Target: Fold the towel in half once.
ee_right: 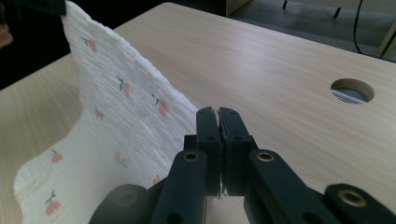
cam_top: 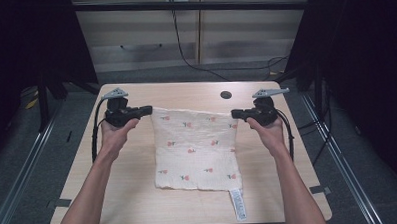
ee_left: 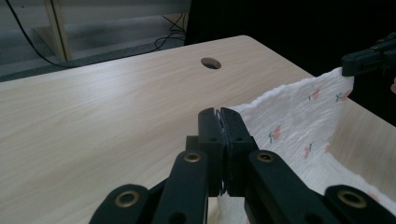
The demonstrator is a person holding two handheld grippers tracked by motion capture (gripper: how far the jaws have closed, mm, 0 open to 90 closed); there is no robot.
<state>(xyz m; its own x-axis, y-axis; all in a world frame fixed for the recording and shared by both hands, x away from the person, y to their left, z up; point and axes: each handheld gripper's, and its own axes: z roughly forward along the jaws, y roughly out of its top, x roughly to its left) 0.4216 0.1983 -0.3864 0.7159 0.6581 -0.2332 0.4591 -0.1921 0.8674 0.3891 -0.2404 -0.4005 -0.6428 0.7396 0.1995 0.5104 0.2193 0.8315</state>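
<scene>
One cloth (cam_top: 195,149), cream with small red flower prints, centre of the high view. Two grippers, one per far corner: left gripper (cam_top: 147,111) clenched on the upper-left corner, right gripper (cam_top: 235,113) clenched on the upper-right. In both gripper views the jaws sit closed with only a thin sliver of fabric pinched between them.

Key relation: the held edge runs left-right across the frame, stretched taut between the grippers and off the table (cam_top: 139,204). The rest of the cloth slopes down toward the bottom of the frame, near edge resting on the table, one white tag (cam_top: 238,204) trailing below it. Both hands equally close, so I'd read the next move as symmetric, probably a lift or a fold toward the near edge.

One round hole (cam_top: 226,95) in the table, upper right, well apart from the cloth.
</scene>
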